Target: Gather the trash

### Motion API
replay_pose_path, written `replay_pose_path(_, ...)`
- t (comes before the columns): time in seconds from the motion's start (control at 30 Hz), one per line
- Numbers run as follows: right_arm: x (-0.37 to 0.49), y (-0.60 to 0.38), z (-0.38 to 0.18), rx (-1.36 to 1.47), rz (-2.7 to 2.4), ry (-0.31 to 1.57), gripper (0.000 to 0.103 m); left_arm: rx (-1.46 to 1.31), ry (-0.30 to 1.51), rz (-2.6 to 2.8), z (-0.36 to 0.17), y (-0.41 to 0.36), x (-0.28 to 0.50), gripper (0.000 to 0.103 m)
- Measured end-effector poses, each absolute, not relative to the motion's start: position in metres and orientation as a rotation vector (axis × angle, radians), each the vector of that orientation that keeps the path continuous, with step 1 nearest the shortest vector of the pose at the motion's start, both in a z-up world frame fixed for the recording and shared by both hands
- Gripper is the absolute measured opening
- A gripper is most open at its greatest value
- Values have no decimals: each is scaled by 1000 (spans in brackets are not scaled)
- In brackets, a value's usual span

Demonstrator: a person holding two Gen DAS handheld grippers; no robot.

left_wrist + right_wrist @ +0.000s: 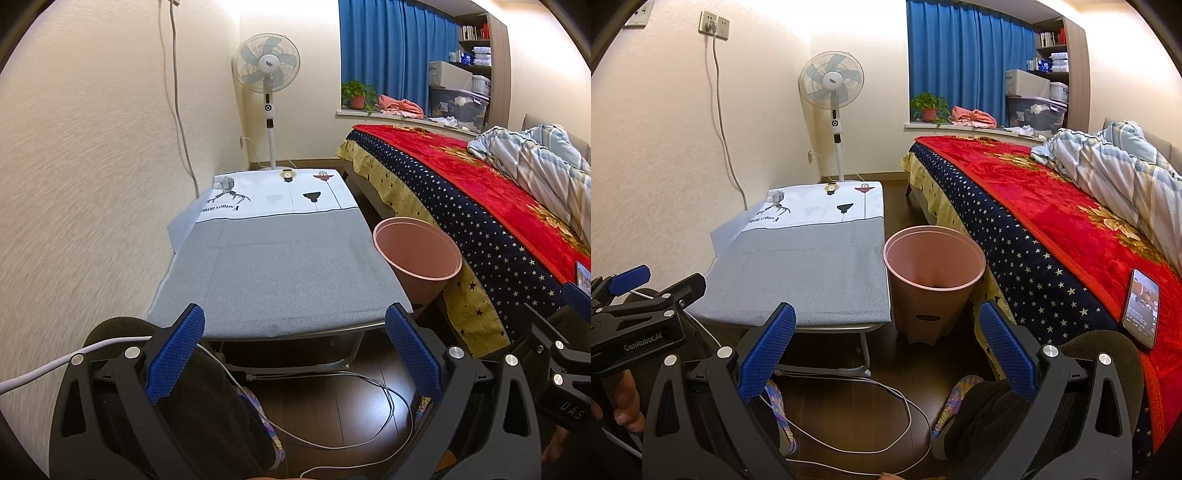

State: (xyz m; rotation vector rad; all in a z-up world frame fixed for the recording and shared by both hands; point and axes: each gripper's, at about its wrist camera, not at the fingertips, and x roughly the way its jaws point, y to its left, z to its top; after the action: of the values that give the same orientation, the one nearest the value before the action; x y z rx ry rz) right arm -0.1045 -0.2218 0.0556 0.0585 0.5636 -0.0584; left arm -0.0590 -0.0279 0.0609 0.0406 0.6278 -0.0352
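A pink trash bin (932, 280) stands on the floor between the low table (812, 273) and the bed; it also shows in the left wrist view (419, 258). A small dark bit lies at its bottom. I see no loose trash on the table's grey cloth (280, 273). My left gripper (293, 350) is open and empty, held before the table's near edge. My right gripper (886, 350) is open and empty, held above the floor in front of the bin. The left gripper also shows at the left edge of the right wrist view (639, 295).
A bed with a red blanket (1052, 206) fills the right side, with a phone (1141, 308) on it. A standing fan (831, 85) is at the far wall. White cables (886, 406) trail on the dark floor. The person's knees sit under both grippers.
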Motion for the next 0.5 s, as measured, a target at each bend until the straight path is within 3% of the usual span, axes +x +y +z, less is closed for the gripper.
replay_pose_path(0.5,-103,-221,54,57,-58,570,98,46,627,-45,55,-30,-61,95)
